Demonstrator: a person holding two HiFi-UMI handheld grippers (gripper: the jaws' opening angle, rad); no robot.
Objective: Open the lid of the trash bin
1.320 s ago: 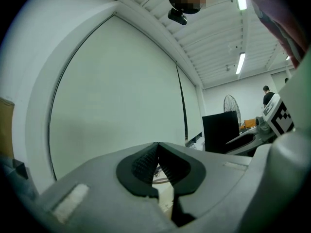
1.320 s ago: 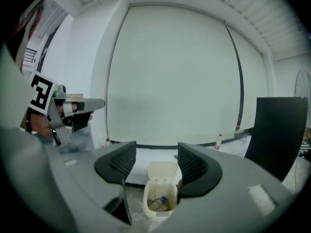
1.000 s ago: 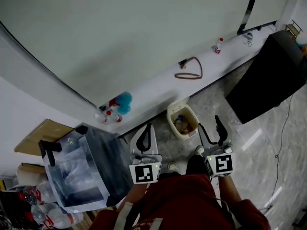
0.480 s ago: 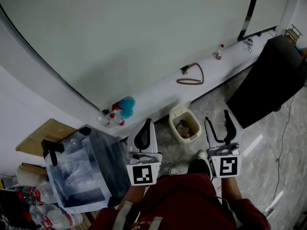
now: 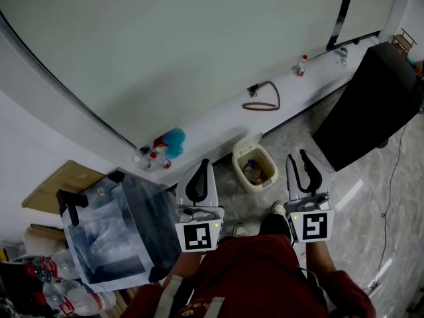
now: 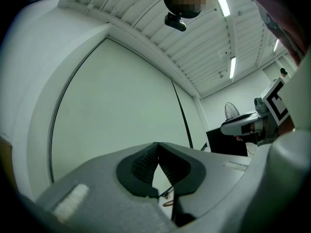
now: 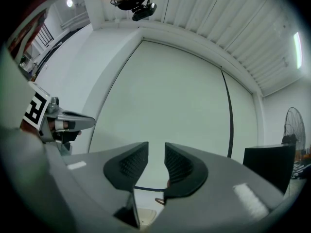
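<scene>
A small cream trash bin [image 5: 242, 151] stands on the grey floor against the white ledge, its mouth showing rubbish inside. Both grippers hang in the air above the floor and touch nothing. In the head view my left gripper [image 5: 203, 163] is to the bin's left with its dark pads together. My right gripper [image 5: 297, 156] is to the bin's right, its jaws closing with a narrow gap and nothing between them. The left gripper [image 6: 157, 145] shows its pads meeting at the tips. The right gripper [image 7: 156, 147] shows its pads apart, with the wall behind.
A black cabinet [image 5: 371, 105] stands at the right. The white ledge [image 5: 212, 128] carries a brown cord loop [image 5: 260, 101], a small bottle [image 5: 302, 63] and spray bottles [image 5: 154, 159]. A translucent plastic box [image 5: 109, 234], cardboard [image 5: 56, 184] and water bottles [image 5: 73, 300] crowd the left.
Both grippers have risen in the head view. The right gripper's jaws, wide apart before, now stand much closer together. The left jaws stay together.
</scene>
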